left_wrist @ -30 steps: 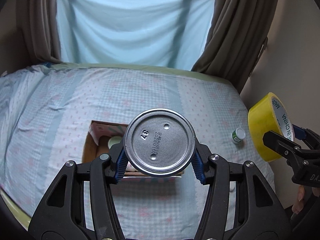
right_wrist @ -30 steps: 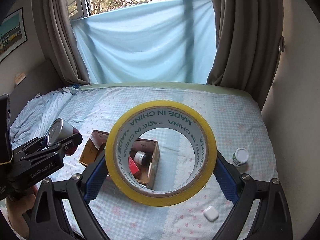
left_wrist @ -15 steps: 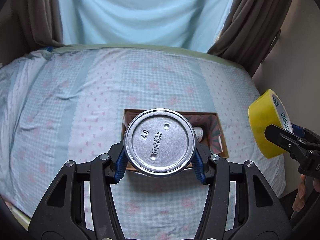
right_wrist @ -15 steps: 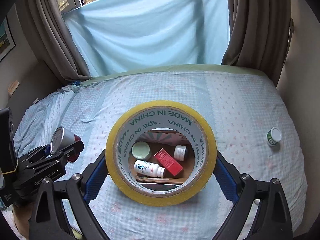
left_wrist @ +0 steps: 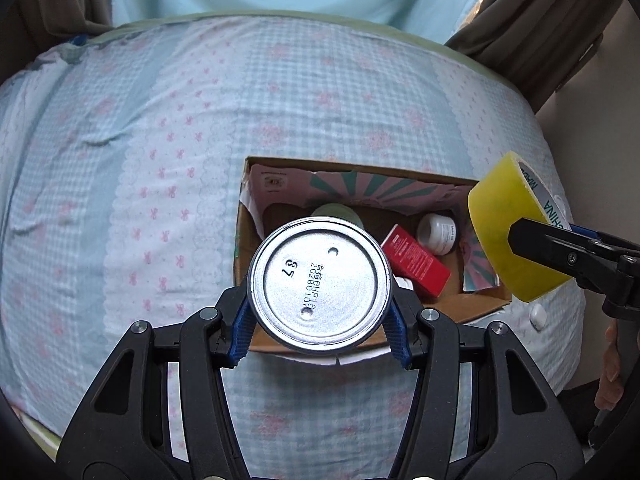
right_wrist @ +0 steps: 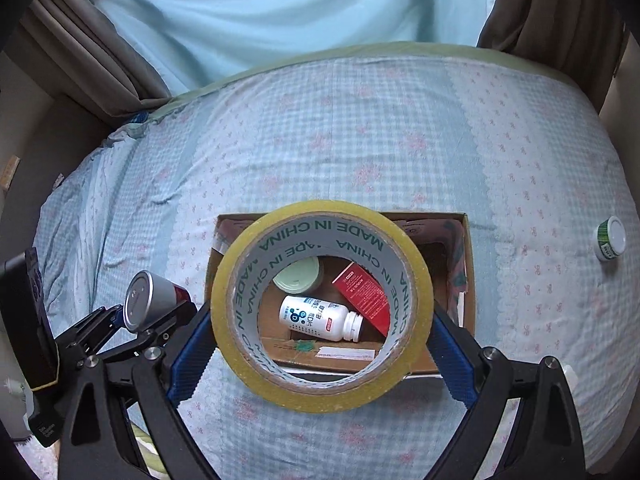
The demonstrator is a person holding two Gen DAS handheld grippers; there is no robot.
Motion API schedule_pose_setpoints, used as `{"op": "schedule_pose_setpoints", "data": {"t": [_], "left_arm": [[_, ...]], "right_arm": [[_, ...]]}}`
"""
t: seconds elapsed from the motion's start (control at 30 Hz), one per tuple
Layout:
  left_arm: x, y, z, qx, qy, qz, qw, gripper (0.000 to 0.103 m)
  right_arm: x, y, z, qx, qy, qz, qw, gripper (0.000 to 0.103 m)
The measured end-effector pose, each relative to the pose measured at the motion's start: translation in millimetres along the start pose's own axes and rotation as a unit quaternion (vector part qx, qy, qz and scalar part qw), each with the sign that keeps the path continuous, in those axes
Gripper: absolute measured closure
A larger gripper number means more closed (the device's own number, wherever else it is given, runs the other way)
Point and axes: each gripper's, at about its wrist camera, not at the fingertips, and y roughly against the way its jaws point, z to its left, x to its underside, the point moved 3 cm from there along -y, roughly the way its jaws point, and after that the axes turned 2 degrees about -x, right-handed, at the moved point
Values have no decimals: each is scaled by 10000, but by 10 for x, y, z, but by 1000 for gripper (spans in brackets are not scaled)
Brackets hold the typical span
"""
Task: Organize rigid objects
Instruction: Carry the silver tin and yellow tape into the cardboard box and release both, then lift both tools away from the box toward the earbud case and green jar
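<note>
Left gripper (left_wrist: 319, 312) clamped on metal can (left_wrist: 319, 286); right gripper (right_wrist: 320, 350) gripping yellow tape roll (right_wrist: 322, 306). Both above open cardboard box (right_wrist: 468, 264) on bed (right_wrist: 360, 140).

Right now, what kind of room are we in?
Most likely a bedroom. A bed with a blue gingham sheet fills the view, brown curtains hang behind it beside a pale blue drape, and the cardboard box of small items sits on the bedding.
</note>
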Motion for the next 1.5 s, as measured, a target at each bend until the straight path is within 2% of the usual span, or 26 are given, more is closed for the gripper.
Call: {"op": "schedule_pose_setpoints", "data": {"t": [0.3,0.5,0.63,0.7,0.73,0.8,0.9,1.07,1.5], "left_arm": [[33,-834,7,-265,-123,719,9970,53],[37,-948,14,-388,-253,877,9951,53],[14,-957,-26,-403,-349,934,9942,51],[10,-900,-57,-424,-380,880,9945,2],[9,-849,-72,-366,-386,783,9955,0],[22,-772,-101,-299,-455,721,9959,0],[85,-684,-123,-327,-546,669,9957,0],[157,-533,-102,-249,-404,613,9970,0],[256,297,-129,-276,-461,-6,9986,0]], "right_arm": [[-183,-983,-171,-184,-218,938,9952,8],[-206,-1288,-217,-240,-346,1332,9902,8],[-231,-1342,-247,-285,-485,1350,9892,7],[-229,-1371,-256,-339,-582,1447,9872,7],[-225,-1377,-267,-346,-635,1486,9862,7],[-234,-1308,-286,-445,-704,1241,9888,0],[-219,-1164,-320,-358,-646,885,9933,0],[-137,-1025,-315,-264,-609,868,9940,0],[90,-274,-81,-253,-455,241,9984,0]]}}
